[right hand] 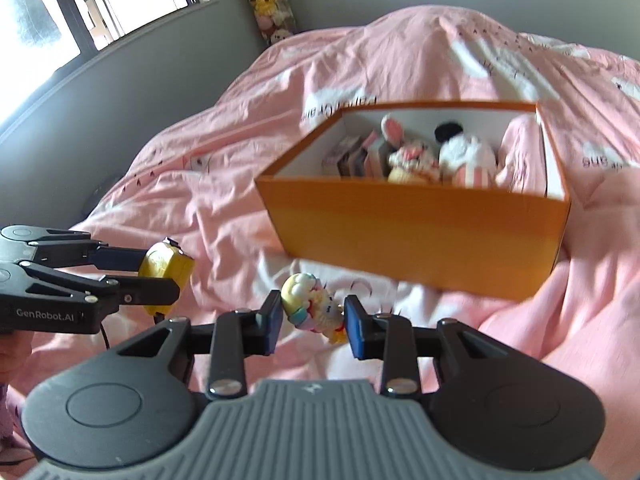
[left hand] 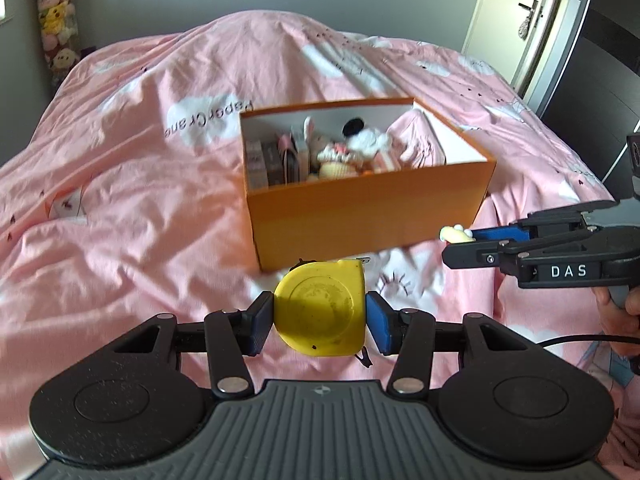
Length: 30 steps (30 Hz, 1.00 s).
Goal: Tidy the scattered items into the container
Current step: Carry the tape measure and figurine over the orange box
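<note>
In the left wrist view, we are holding a yellow tape measure (left hand: 320, 312) in our left gripper (left hand: 320, 316). The blue pads (left hand: 378, 326) are pressing on both of its flat sides, so the grip looks snug. The orange box (left hand: 368, 208) is sitting just ahead of us on the pink blanket (left hand: 120, 184). It is already holding some soft toys (left hand: 360, 144) and little boxes. Over on the right we are seeing our right gripper (left hand: 460, 240) with something small and pale at its tip.

In the right wrist view, we are holding a little toy figure (right hand: 314, 310) in our right gripper (right hand: 314, 316). The jaws are standing fairly narrow, and the figure is sitting between the two pads. The right pad looks like it is only just touching, so this grip seems a bit loose to us. The orange box (right hand: 420, 232) is close in front, with its open top facing up. Our left gripper (right hand: 160, 280) is showing at the left edge with the yellow tape measure (right hand: 168, 268).

To do this step well, we think we should be lifting both things above the near wall of the box, not bumping into it. Then we should be moving over the bare spots inside before letting go, and going gently so the little figure is not slipping out.
</note>
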{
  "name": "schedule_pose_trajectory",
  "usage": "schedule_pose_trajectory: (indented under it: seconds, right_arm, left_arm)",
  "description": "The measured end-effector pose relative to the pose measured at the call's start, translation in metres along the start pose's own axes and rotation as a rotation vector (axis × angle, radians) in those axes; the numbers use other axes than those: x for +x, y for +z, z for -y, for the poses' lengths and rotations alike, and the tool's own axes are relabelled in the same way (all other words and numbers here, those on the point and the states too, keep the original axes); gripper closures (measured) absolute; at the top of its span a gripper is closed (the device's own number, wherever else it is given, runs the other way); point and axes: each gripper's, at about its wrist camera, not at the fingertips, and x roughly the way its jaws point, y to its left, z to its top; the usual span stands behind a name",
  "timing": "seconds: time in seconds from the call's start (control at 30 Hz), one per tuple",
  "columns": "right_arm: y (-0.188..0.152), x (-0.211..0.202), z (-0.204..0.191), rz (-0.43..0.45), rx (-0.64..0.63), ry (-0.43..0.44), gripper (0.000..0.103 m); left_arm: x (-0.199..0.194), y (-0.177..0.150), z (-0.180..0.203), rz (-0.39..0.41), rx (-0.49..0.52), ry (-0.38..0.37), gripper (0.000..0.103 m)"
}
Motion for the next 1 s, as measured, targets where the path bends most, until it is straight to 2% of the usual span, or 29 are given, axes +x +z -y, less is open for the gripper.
schedule_pose_trajectory:
  seconds: [0.23, 0.4, 0.7, 0.83, 1.0]
  right_arm:
    - [0.053, 0.009, 0.013, 0.050, -0.060, -0.015, 0.067]
    - [0.085, 0.030, 0.028, 0.059, -0.083, -0.045, 0.067]
    - [0.110, 0.073, 0.059, 0.023, -0.079, -0.059, 0.067]
    - [0.113, 0.089, 0.069, 0.001, -0.078, -0.055, 0.067]
    - [0.112, 0.106, 0.077, -0.028, -0.078, -0.047, 0.067]
  left_arm:
    - [0.017, 0.053, -0.005, 0.022, 0.075, -0.004, 0.046]
    - [0.047, 0.091, -0.016, -0.002, 0.105, -0.021, 0.046]
    - [0.130, 0.145, -0.032, -0.173, 0.112, -0.121, 0.046]
    - [0.169, 0.152, -0.031, -0.281, 0.122, -0.089, 0.046]
    - [0.201, 0.148, -0.024, -0.356, 0.169, -0.085, 0.046]
